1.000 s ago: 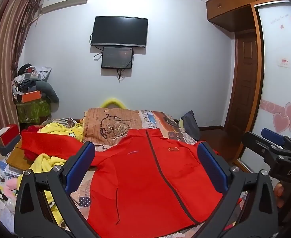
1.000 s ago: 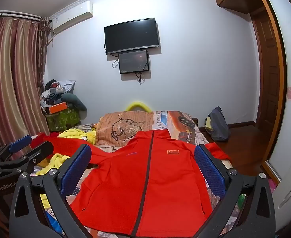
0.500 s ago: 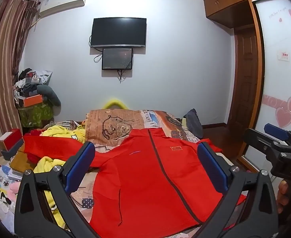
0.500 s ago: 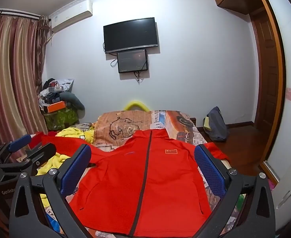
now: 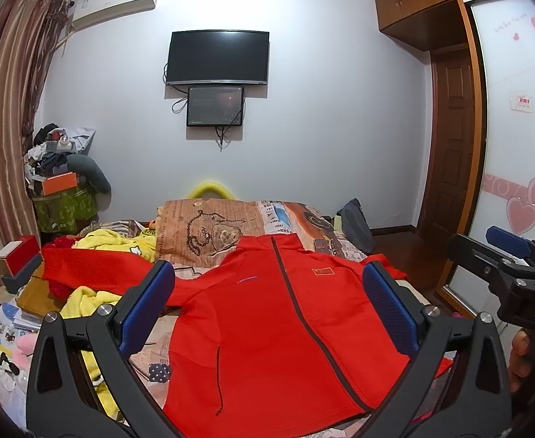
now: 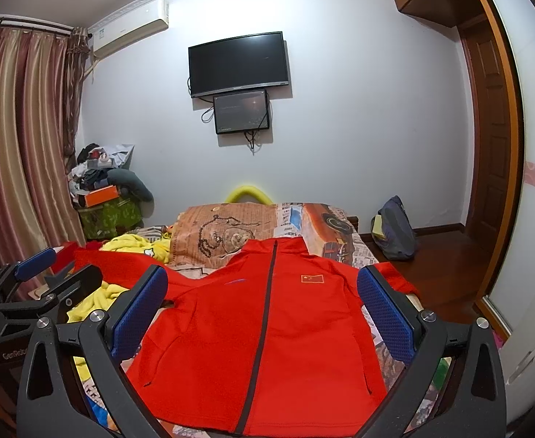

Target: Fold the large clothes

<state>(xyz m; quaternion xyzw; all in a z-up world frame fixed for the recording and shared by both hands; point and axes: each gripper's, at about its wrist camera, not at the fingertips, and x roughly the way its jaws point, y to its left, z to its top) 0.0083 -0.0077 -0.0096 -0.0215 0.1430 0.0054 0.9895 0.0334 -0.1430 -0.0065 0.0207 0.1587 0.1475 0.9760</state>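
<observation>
On the bed (image 6: 344, 244), a red jacket (image 6: 267, 332) lies flat, zipped, front up, its left sleeve stretched far left. Both the left claw (image 5: 267, 314) and right claw (image 6: 262, 314) hover released above the near hem. Folding well likely means pinching each sleeve cleanly and drawing it inward.

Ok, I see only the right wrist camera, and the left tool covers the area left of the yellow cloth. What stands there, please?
Observer: A red box with a white top stands there, just beyond the end of the red jacket's outstretched sleeve.
Operator: And lower down, nearer to the camera?
Observer: Magazines lie spread there, with a pink plush toy beside them.
</observation>
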